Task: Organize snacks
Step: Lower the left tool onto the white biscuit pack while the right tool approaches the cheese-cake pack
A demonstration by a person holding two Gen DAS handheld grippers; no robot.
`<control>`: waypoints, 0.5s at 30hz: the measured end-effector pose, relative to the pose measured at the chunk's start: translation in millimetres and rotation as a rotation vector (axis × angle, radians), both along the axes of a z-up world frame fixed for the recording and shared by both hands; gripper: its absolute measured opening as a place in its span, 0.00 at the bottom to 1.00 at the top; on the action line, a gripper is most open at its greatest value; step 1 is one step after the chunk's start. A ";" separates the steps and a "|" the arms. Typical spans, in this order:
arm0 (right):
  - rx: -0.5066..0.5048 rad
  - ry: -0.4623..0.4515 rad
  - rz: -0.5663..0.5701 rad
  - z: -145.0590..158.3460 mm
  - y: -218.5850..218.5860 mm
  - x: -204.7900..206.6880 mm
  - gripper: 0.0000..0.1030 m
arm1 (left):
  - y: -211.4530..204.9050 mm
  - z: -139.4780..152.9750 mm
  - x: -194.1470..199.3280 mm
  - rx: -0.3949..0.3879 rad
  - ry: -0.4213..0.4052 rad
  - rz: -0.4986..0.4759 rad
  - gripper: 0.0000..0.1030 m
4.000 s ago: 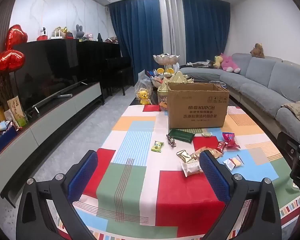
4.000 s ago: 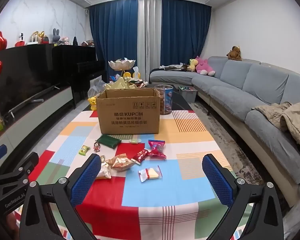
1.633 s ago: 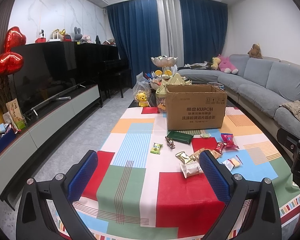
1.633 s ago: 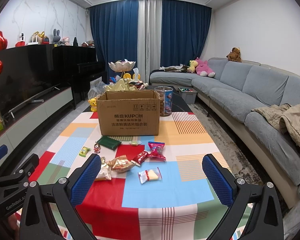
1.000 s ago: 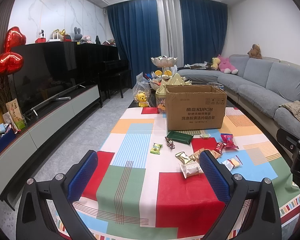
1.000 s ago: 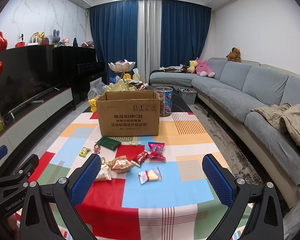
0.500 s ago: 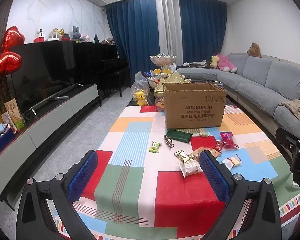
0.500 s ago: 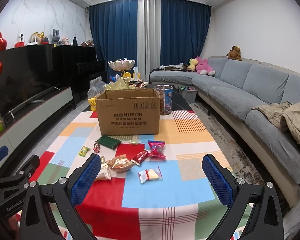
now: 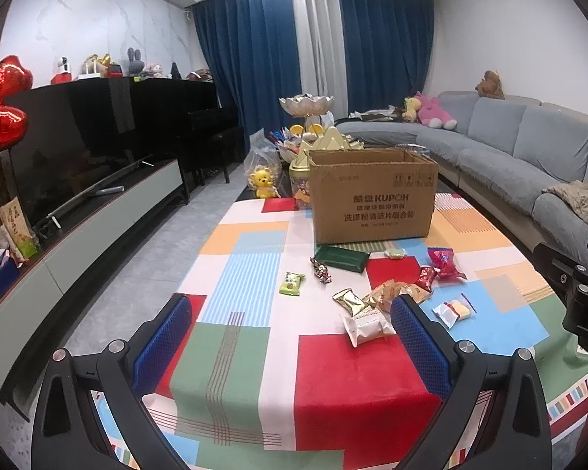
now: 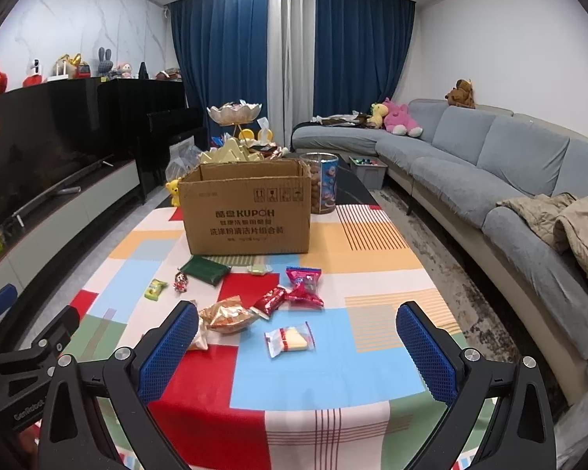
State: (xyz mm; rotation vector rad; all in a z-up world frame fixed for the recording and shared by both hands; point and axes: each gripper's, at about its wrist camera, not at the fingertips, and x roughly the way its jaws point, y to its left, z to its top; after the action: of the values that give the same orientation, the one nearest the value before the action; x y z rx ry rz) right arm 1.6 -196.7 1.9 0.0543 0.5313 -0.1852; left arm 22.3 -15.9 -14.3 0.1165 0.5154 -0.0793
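Left wrist view barely shifts: your left gripper and right gripper stay wide open, empty; snacks at lower centre untouched.

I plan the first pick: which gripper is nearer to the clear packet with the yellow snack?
Right. The right gripper is open, with the clear packet just ahead between its fingers. The left gripper, also open, has that packet ahead and off to its right.

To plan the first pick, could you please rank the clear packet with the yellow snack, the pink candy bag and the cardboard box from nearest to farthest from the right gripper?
1. Clear packet, just ahead of the right gripper.
2. Pink candy bag, mid-table.
3. Cardboard box, far end.
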 end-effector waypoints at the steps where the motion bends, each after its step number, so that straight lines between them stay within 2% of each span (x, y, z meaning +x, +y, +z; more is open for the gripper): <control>1: 0.000 0.006 -0.001 -1.9 -1.1 2.9 0.99 | -1.3 -2.0 3.2 0.003 0.006 -0.004 1.00; 15: 0.022 0.128 0.009 -32.8 -15.2 48.6 0.99 | -28.3 -37.6 49.7 0.046 0.142 -0.076 1.00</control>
State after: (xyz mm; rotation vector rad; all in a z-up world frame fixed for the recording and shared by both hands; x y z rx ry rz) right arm 50.2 -211.9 -30.9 0.0620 0.6614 -0.1743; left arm 72.0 -44.2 -51.9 0.1763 0.6551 -0.1513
